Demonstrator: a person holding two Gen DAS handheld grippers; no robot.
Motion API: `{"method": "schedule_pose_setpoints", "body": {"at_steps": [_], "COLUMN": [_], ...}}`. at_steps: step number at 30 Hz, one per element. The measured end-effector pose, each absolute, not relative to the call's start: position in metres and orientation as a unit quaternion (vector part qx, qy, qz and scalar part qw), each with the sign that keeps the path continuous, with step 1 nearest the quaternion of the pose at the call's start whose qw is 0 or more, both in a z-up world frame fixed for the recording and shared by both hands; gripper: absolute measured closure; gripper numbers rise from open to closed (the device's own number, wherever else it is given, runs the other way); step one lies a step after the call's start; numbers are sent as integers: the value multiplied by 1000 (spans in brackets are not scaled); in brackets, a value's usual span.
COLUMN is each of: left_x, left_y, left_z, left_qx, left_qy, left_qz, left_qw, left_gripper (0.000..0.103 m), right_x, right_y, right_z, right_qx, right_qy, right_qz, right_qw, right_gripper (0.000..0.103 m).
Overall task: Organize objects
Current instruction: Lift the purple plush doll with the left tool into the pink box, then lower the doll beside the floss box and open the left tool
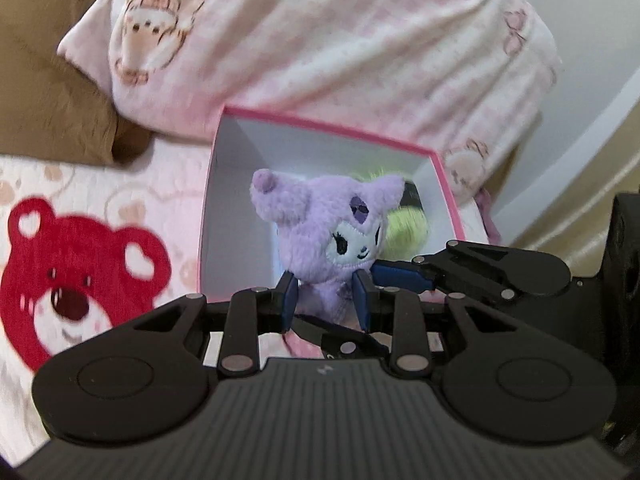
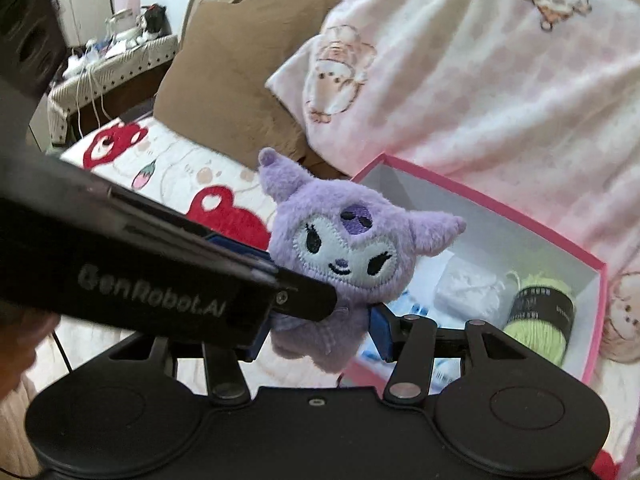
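A purple plush doll with pointed ears and a white stitched face is held over the near edge of a pink-rimmed white box. My left gripper is shut on the doll's lower body. My right gripper also has its blue pads on both sides of the doll and is shut on it. The right gripper's finger shows from the right in the left wrist view. The left gripper's body crosses the right wrist view. The box holds green yarn and a white bundle.
The box sits on a bed sheet with red bear prints. A pink blanket with bear pictures is piled behind the box. A brown pillow lies at the back left. A cluttered side table stands beyond the bed.
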State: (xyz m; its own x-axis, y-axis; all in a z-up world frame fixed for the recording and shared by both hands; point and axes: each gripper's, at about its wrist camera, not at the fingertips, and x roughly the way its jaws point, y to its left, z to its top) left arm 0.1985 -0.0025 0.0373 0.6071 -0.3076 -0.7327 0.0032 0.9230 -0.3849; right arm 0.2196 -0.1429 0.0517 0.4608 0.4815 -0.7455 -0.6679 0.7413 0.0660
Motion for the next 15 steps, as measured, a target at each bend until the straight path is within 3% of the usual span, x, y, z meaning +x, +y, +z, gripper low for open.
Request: {"method": "schedule_pose_setpoints", "body": {"at_steps": [15], "left_x": [326], "left_y": [-3], "left_z": [-16], "left_qx": [-177], "left_qy": [512], "left_qz": [-33], "left_qw": [840], "left_gripper": [75], "right_x": [350], "right_y": [-149], "right_z": [-5], "right_qx": [-52], "right_qy": [469], "right_qz": [374], "right_qw": [799], "right_gripper": [45]}}
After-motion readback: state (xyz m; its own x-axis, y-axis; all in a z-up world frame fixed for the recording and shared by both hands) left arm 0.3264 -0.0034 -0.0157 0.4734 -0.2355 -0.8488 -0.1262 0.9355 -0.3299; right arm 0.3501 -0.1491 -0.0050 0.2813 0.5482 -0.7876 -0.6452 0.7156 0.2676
